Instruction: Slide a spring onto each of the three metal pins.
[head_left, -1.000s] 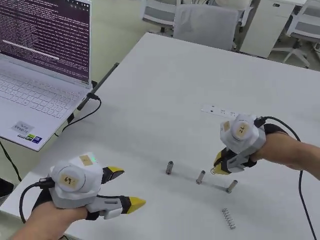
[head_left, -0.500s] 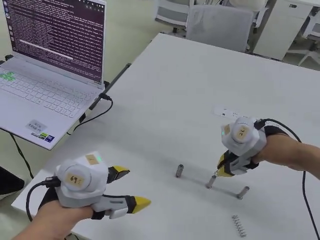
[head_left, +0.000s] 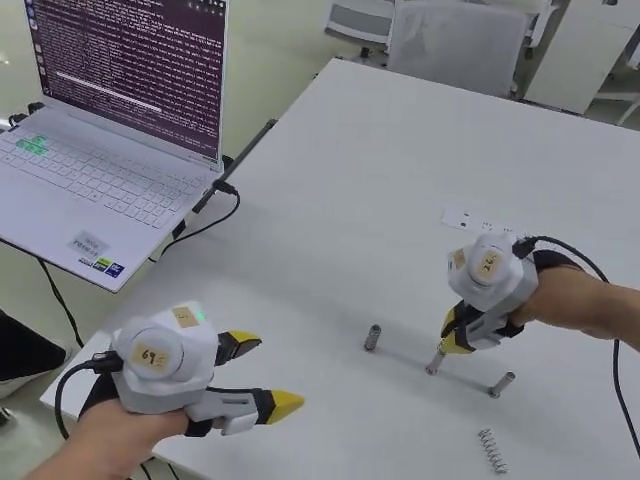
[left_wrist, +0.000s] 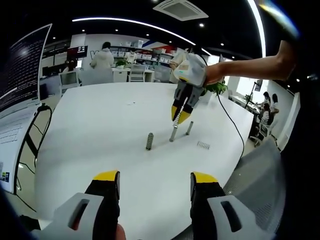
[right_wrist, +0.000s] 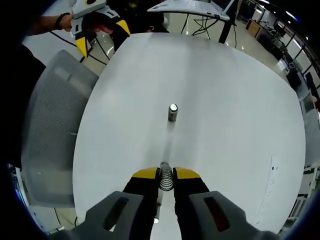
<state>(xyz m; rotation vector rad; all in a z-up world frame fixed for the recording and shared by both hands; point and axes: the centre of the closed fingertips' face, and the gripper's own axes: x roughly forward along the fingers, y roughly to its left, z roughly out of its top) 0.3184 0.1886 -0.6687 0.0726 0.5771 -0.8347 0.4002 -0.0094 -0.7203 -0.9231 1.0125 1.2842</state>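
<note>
As my right claw (head_left: 458, 343) clamps one spring (right_wrist: 166, 179) just above the middle pin (head_left: 435, 360), I count three pins and three springs. The left pin (right_wrist: 173, 107) wears a fitted spring (left_wrist: 149, 141), and the right pin (head_left: 501, 384) looks bare. A loose spring (head_left: 490, 450) lies near the surface's (head_left: 350, 180) near edge. My left claw (head_left: 265, 371) hangs apart by the near-left corner, with wide room beyond the pins.

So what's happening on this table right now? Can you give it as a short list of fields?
left tongs: open, empty
right tongs: shut on a spring, at the top of the middle pin
left pin: wears a spring
right pin: bare
loose spring: lying on the table
laptop: open, off to the left
</note>
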